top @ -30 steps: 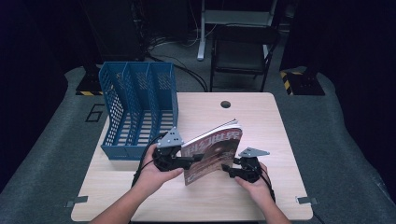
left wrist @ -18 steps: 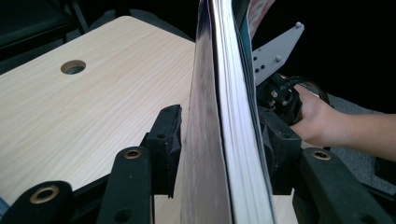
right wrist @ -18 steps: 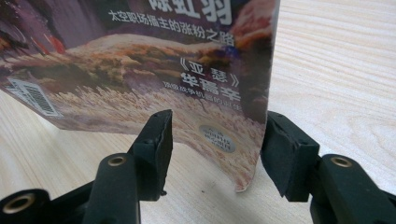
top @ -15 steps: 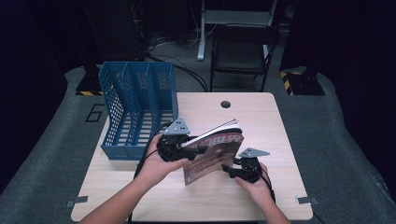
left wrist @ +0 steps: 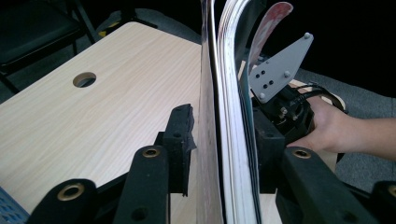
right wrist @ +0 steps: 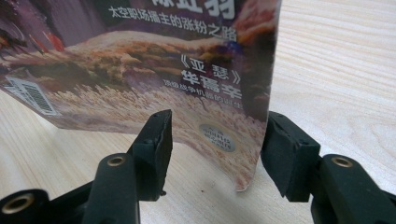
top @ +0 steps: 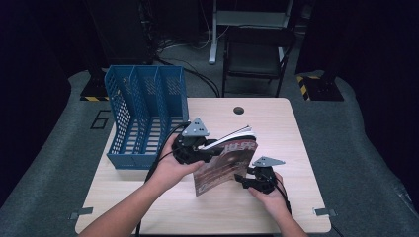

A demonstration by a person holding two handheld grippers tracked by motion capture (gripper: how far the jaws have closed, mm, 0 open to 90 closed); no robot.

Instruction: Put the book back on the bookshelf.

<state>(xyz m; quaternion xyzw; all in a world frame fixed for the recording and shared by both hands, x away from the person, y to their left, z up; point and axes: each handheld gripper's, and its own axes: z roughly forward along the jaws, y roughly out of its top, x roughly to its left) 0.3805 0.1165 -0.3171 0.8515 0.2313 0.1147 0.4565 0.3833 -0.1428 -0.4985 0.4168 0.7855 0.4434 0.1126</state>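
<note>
Magazine (top: 225, 160) stands tilted on edge at centre frame in the high view, above the table (top: 296, 133). Left gripper (top: 210, 150) has just been closing; magazine sits between its jaws, left pad apart, not yet clamped. Right gripper (top: 242, 180) released, jaws straddling the lower corner.

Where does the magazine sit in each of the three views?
High view: magazine at table centre, tilted up between both hands.
Left gripper view: edge-on, upright at centre, between the tongs' jaws.
Right gripper view: cover fills the upper left.
Shared landmark: light wooden table.
</note>
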